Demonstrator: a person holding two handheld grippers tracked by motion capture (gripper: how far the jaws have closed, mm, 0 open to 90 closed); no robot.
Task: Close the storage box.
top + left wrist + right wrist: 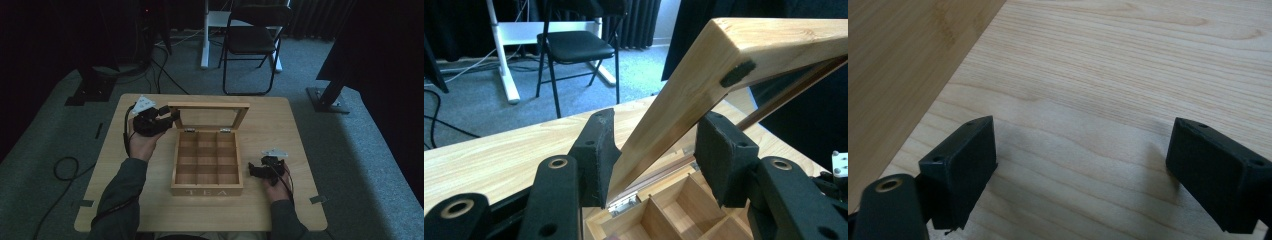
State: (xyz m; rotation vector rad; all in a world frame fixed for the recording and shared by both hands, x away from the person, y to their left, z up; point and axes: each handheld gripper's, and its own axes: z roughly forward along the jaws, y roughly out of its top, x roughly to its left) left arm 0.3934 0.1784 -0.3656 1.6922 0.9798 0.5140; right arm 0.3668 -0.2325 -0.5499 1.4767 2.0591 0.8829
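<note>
my left gripper is straddling the tea box lid, jaws spread; my right gripper is gaping empty over the table.

I could read one piece of lettering: the word "TEA" in pale capitals on the near front wall of the wooden box, which stood open at the middle of the desk in the high view. I made out no other words, numbers, brands or signs on the box's lid or on the desk, neither in the high view nor in either gripper view.
</note>
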